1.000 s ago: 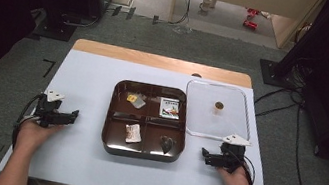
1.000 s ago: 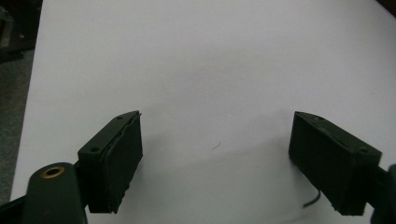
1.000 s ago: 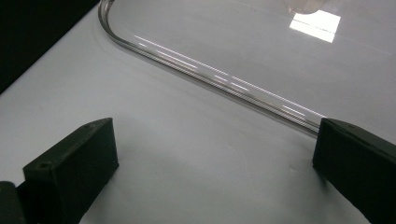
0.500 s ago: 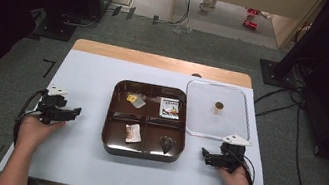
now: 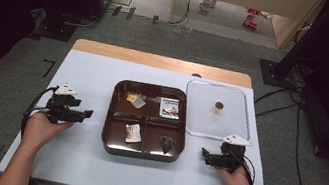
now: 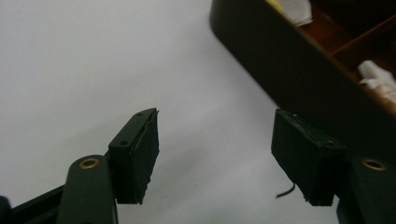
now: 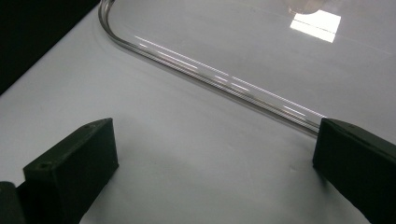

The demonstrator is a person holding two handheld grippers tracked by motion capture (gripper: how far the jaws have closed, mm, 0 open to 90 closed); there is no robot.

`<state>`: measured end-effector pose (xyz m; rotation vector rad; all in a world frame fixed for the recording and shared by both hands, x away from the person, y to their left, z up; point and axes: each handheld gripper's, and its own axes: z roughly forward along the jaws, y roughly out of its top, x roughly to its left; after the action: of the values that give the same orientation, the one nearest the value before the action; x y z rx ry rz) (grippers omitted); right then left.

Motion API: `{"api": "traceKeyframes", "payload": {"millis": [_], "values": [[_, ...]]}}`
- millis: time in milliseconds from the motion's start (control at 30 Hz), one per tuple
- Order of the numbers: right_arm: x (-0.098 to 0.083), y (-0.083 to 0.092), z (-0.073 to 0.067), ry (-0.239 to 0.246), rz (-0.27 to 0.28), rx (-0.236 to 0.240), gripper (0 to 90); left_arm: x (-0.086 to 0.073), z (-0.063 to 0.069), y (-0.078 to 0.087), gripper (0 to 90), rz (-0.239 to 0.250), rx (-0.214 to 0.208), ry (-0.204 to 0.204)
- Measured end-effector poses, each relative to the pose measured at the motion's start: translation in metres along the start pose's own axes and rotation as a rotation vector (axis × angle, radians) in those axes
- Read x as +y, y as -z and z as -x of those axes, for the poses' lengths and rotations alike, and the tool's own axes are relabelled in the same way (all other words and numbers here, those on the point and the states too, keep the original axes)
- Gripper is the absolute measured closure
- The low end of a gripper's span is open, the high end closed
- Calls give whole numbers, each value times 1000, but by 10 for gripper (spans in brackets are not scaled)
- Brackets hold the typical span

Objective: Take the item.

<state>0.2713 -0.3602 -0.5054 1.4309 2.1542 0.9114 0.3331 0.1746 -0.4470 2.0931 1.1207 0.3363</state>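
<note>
A dark brown four-compartment tray (image 5: 142, 152) sits mid-table. It holds a yellow and silver wrapper (image 5: 136, 100), a white printed packet (image 5: 170, 108), a small pale packet (image 5: 133, 132) and a dark object (image 5: 167, 144). My left gripper (image 5: 89, 113) hovers just left of the tray, pointing at it. Its jaws (image 6: 215, 126) have just been opening, with nothing between them; the tray wall (image 6: 299, 65) lies right ahead. My right gripper (image 5: 204, 154) rests open at the tray's front right, and its view (image 7: 215, 140) faces the rim of a clear lid (image 7: 224, 46).
The clear lid (image 5: 198, 118), with a small wooden knob (image 5: 219, 105), lies flat to the right of the tray. The white table (image 5: 95, 71) has a wooden strip along its far edge. Cables and dark stands are on the floor beyond.
The left hand has lifted a little and drifted toward the tray. The right hand and everything in the tray stayed where they were.
</note>
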Motion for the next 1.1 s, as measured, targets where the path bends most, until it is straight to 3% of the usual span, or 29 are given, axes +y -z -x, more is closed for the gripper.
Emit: {"api": "traceKeyframes", "payload": {"millis": [200,300,400,467,500,767,1100], "values": [[0,0,0,0,0,0,0,10,12,5,298,24,-12,-58],[0,0,0,0,-1,-1,0,15,18,9,342,-5,0,-97],[0,0,0,-1,-1,0,0,20,24,14,355,12,-33,-94],[0,0,0,0,-1,0,0,24,31,15,359,18,-43,-122],[0,0,0,0,-1,-1,0,28,37,16,365,26,-59,-156],[0,0,0,-2,-2,-1,0,41,55,14,350,57,-135,-236],[0,0,0,-1,-2,-2,0,53,77,8,354,63,-199,-273]]}}
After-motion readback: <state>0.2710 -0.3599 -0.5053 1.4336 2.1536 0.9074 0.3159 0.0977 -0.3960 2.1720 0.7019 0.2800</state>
